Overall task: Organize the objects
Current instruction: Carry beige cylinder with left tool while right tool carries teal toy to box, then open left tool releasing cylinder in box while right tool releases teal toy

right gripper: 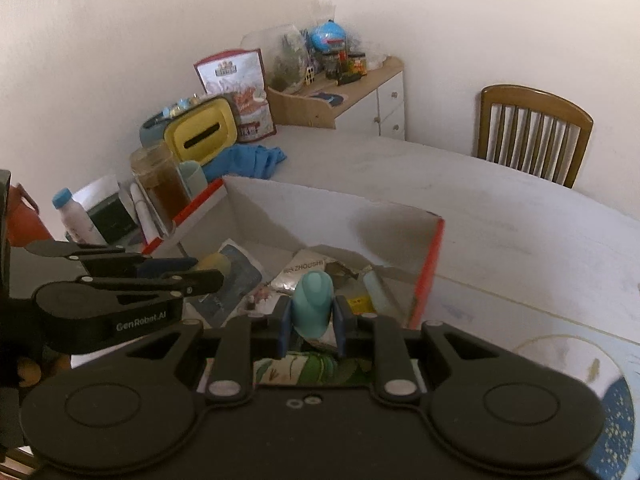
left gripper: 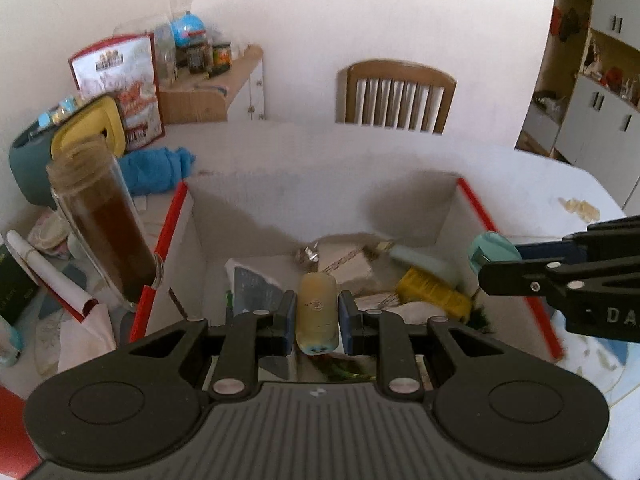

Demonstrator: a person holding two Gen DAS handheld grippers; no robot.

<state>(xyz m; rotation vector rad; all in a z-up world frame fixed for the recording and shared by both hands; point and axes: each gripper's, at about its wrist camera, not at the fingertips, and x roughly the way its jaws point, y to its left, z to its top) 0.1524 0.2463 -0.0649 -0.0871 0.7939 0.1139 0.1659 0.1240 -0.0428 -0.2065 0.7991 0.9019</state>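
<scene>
We hold both over the box [left gripper: 472, 204] | left tongs [left gripper: 317, 312] clenched on yellow tube [left gripper: 316, 304] | right tongs [right gripper: 312, 316] clenched on teal piece [right gripper: 313, 304] | risk: crowded tongs bump, a smooth item slips out, or the jar [left gripper: 102, 224] beside the box gets knocked.

Pale yellow cylindrical tube [left gripper: 316, 312]: lower end hidden behind left gripper body. Teal rounded plastic piece [right gripper: 313, 303]: base hidden too, what it is unclear. Items in white cardboard box w/ red edges [left gripper: 404, 208] blurred; foil packet [right gripper: 306, 274] print only partly legible.
</scene>
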